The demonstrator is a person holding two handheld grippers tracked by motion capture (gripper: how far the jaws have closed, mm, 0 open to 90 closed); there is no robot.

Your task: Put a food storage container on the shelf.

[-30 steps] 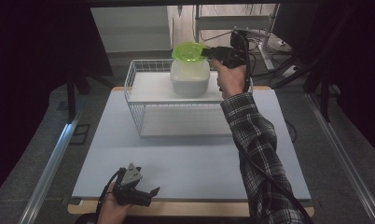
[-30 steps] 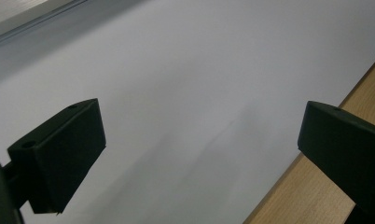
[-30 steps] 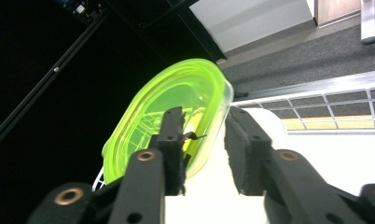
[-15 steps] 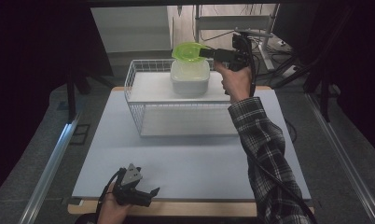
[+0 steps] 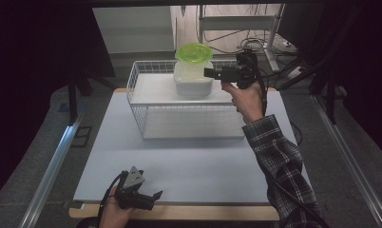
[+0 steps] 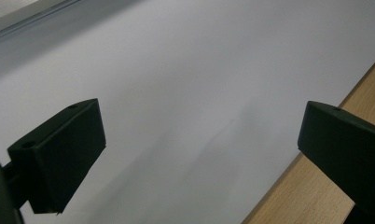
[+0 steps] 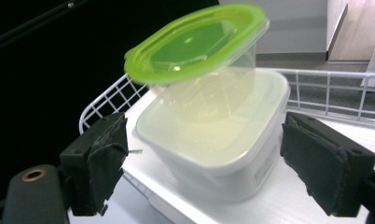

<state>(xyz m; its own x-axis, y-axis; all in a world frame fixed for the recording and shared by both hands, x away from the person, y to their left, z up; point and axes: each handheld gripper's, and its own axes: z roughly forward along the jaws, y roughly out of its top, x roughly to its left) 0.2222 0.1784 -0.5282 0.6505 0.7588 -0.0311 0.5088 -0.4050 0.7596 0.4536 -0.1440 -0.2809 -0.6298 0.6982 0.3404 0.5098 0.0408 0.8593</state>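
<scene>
Right tongs [image 5: 209,73] now off the stacked containers [image 5: 193,71], open; left tongs [image 5: 156,197] open.

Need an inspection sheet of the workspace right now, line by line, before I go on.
Surface: pale mat on a wooden table, bare in front.
Job's things: green-lidded container sitting tilted in a larger white tub, on the wire basket.
Clutter: nothing seen.
Grippers: right gripper open, jaws either side of the tub; left gripper open, low at the near edge.
Cables: one trails from the right gripper.
Surroundings: dark; shelving behind.
</scene>
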